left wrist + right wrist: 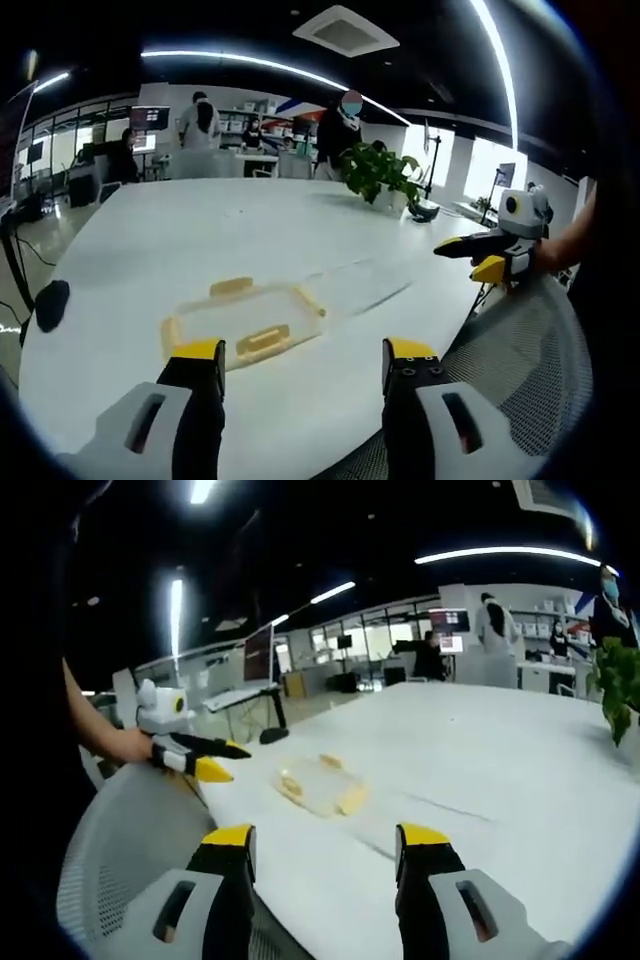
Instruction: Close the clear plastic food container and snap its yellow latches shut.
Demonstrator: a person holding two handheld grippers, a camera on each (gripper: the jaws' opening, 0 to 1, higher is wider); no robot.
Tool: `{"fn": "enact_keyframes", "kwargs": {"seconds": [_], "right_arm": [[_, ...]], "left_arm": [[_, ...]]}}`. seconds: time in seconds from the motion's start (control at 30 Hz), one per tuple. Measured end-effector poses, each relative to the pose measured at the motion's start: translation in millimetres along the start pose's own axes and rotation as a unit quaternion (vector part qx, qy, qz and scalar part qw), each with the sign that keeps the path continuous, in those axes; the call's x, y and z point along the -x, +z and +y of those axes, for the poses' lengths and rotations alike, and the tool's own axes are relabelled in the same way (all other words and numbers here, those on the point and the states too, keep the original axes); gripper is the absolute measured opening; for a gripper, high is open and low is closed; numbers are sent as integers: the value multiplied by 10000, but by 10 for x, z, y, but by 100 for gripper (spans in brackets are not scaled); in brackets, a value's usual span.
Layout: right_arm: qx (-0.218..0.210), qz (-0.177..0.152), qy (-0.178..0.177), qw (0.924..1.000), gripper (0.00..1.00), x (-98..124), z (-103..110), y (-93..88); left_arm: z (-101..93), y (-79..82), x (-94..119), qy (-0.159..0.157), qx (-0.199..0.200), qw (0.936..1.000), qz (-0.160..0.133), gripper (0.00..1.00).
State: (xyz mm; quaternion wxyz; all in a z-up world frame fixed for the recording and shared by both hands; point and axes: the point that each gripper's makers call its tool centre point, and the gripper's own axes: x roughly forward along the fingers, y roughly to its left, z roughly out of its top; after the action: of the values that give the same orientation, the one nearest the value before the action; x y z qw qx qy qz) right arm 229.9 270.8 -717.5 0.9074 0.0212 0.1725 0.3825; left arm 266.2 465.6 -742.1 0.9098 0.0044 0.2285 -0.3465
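Container (243, 322) with yellow latches near the white table's (200, 230) edge, both hand-held grippers (300, 362) (325, 845) wide apart, empty.

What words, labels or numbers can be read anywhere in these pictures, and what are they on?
No text can be read anywhere.
Clear plastic food container with yellow latches: no label or print shows.
Wall screens in the far office: lit, but too small and blurred to read.
White table: no marking shows.
Left gripper and right gripper, with yellow-tipped fingers: no lettering shows.
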Motion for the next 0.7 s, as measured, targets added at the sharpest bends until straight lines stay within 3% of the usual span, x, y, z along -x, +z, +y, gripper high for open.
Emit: {"fn": "enact_keyframes", "kwargs": {"seconds": [0.7], "right_arm": [[124, -162, -78, 9998, 53, 42, -37, 65]], "left_arm": [[-33, 16, -1, 32, -192, 9998, -10, 65]]}}
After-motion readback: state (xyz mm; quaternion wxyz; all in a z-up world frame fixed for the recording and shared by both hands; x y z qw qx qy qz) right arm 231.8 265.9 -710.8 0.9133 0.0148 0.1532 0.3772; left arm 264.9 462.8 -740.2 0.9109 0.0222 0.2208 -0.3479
